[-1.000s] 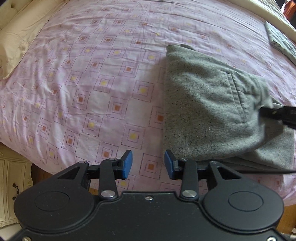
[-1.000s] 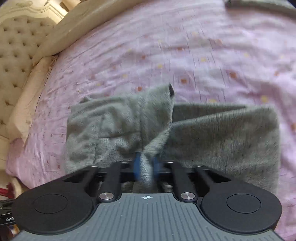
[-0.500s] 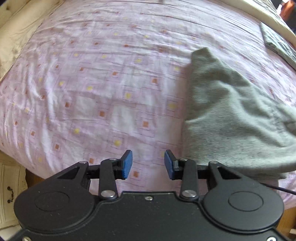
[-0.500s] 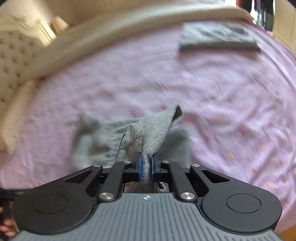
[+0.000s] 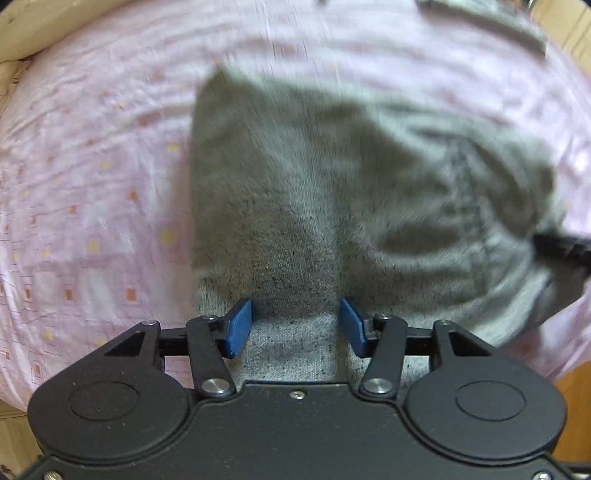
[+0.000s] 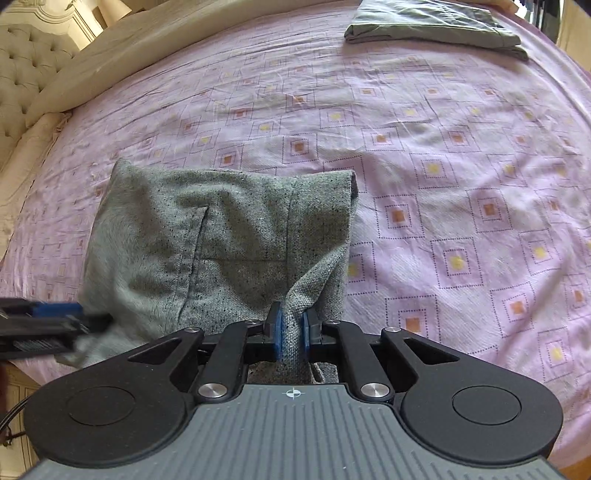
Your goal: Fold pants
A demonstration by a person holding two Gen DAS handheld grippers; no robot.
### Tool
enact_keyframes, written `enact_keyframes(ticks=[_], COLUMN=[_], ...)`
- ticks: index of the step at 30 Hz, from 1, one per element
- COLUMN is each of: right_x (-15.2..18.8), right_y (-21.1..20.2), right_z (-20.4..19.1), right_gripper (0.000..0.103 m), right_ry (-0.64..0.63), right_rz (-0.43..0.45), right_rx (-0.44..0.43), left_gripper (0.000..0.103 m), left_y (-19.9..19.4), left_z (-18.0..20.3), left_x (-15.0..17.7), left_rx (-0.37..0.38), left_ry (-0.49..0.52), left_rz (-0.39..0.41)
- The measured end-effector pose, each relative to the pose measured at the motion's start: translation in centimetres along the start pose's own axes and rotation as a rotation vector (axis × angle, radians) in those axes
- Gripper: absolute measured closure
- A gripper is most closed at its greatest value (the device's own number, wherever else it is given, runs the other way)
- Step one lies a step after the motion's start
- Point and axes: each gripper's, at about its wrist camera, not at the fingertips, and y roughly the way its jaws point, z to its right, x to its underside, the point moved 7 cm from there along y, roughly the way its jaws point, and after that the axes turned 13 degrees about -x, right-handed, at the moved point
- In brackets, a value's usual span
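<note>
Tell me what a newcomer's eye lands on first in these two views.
The grey pants, bunched into a rough folded block on the near left part of the pink patterned bedspread, draw the eye first. The right gripper has its jaws shut on a pinch of that cloth, while the left gripper sits with jaws open over the pants' near edge. A folded grey-green cloth lies at the far side.

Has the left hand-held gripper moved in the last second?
Yes. The left hand-held gripper, open, has swung right: its fingers, earlier over the pink patterned bedsheet left of the grey pants, now hang over them.
</note>
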Motion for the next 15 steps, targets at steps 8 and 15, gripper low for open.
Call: enact_keyframes(ticks=[8, 15], right_x=[0.5, 5.0], right_y=[-2.0, -1.3], right_z=[0.3, 1.2], right_gripper=[0.086, 0.085], right_ry=[0.029, -0.052], right_rz=[0.021, -0.063], right_rx=[-0.018, 0.019], left_gripper=[0.043, 0.042], left_y=[-2.4, -0.6], left_z=[-1.1, 0.2], left_x=[0.2, 4.0], left_rx=[0.001, -0.029], left_ry=[-0.024, 0.073], left_rz=[0.031, -0.014])
